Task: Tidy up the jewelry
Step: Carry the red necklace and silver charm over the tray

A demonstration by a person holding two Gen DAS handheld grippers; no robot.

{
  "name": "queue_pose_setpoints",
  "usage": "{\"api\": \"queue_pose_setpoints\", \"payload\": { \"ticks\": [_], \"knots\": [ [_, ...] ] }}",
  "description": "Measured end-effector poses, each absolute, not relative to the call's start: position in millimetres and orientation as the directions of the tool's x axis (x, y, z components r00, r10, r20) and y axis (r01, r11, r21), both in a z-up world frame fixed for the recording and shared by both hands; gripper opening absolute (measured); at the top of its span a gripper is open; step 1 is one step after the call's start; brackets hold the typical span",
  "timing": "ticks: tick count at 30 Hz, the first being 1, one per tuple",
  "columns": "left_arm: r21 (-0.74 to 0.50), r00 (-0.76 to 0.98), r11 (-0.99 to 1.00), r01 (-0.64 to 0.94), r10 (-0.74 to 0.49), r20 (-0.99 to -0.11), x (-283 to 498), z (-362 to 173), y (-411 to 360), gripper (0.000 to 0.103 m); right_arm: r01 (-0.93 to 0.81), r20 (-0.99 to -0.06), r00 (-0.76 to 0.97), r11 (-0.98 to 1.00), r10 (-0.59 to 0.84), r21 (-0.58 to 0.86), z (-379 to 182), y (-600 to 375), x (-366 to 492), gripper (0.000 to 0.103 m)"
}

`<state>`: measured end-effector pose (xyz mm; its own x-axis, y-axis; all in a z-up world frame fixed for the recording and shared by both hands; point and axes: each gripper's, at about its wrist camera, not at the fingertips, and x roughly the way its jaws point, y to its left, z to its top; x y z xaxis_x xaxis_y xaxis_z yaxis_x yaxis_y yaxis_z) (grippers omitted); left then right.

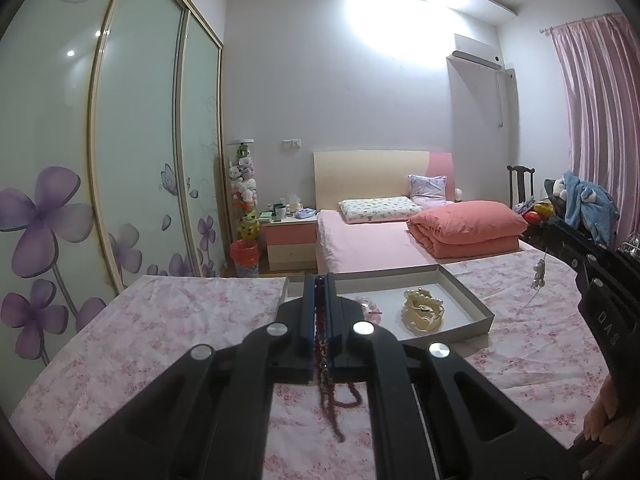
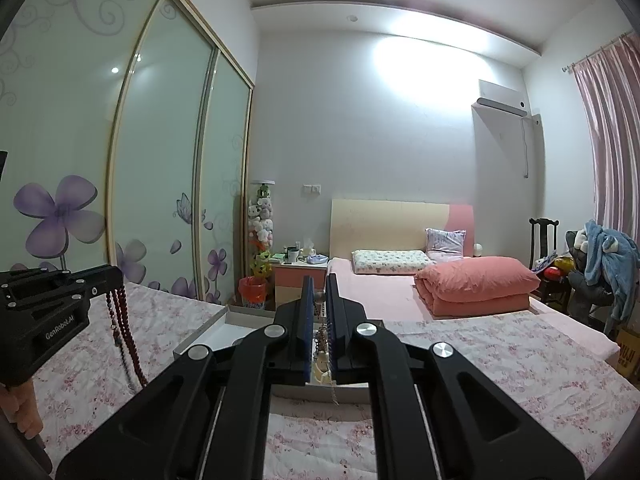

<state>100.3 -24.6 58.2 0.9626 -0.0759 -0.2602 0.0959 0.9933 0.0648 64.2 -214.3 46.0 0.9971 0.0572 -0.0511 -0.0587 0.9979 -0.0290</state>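
Observation:
My left gripper (image 1: 319, 280) is shut on a dark red bead necklace (image 1: 326, 384) whose loops hang down onto the floral bedspread; it also shows in the right wrist view (image 2: 124, 332) hanging from the left gripper (image 2: 108, 280). My right gripper (image 2: 319, 280) is shut on a silver chain with a pale pendant (image 2: 322, 344), held above the shallow white box (image 2: 208, 336). In the left wrist view the right gripper (image 1: 560, 248) dangles that chain (image 1: 538, 276) right of the box (image 1: 472, 296), which holds a pearl-and-cream bracelet pile (image 1: 422, 308) and a pink bead bracelet (image 1: 370, 308).
The box sits on a pink floral bedspread (image 1: 160, 332). Beyond are a pink bed with a folded salmon quilt (image 1: 468, 232), a nightstand (image 1: 290, 244), a sliding wardrobe (image 1: 132, 160) at left, and a chair with clothes (image 2: 592, 264) at right.

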Motion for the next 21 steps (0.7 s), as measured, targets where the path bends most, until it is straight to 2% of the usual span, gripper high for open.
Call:
{"api": "queue_pose_setpoints", "payload": {
  "ticks": [12, 21],
  "knots": [
    [0.054, 0.962, 0.994, 0.097, -0.08, -0.259, 133, 66, -27, 0.005, -0.051, -0.007, 0.999, 0.999, 0.051, -0.018, 59, -219, 87, 0.007],
    [0.008, 0.954, 0.992, 0.129, -0.122, -0.274, 182, 69, -35, 0.005, -0.046, -0.046, 0.998, 0.999, 0.046, 0.014, 51, -228, 133, 0.007]
  ]
}}
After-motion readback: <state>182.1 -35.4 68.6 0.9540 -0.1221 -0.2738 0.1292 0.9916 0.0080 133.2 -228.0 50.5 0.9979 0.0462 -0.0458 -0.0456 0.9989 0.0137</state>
